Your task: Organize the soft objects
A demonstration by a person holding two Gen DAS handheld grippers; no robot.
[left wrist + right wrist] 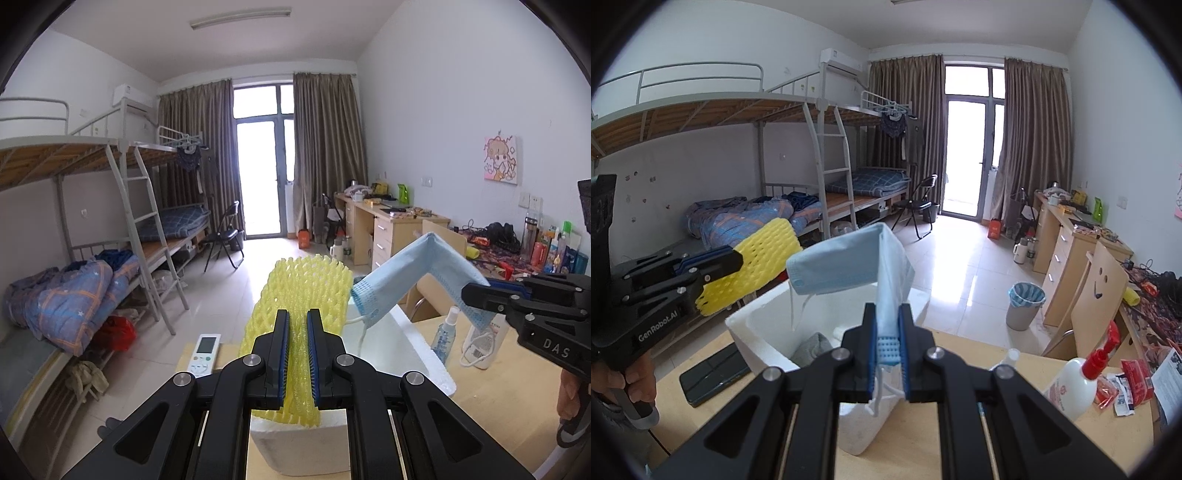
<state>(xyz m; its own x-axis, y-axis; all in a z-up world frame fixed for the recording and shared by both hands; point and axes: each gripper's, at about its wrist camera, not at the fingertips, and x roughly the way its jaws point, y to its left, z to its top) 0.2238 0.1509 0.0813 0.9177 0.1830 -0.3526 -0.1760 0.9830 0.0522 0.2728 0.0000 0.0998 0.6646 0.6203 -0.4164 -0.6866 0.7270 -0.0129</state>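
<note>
- The left gripper (pixel 297 325), black with blue pads, is clenched on a yellow foam mesh fruit sleeve (pixel 306 291), which sticks out forward past its fingertips above the near wall of a white styrofoam box (pixel 424 354).
- The right gripper (pixel 887 321) grasps a light blue pleated disposable face mask (pixel 846 266) by one end; the mask bends over and hangs above the box's open top, its white ear loops dangling.
- Inside the box lies a grey cloth (pixel 812 347).
- The box sits on a light wooden table (pixel 498 406), beside a white remote control (pixel 204 353), a black phone (pixel 714 373) and a white pump bottle with red nozzle (pixel 1075 384).
</note>
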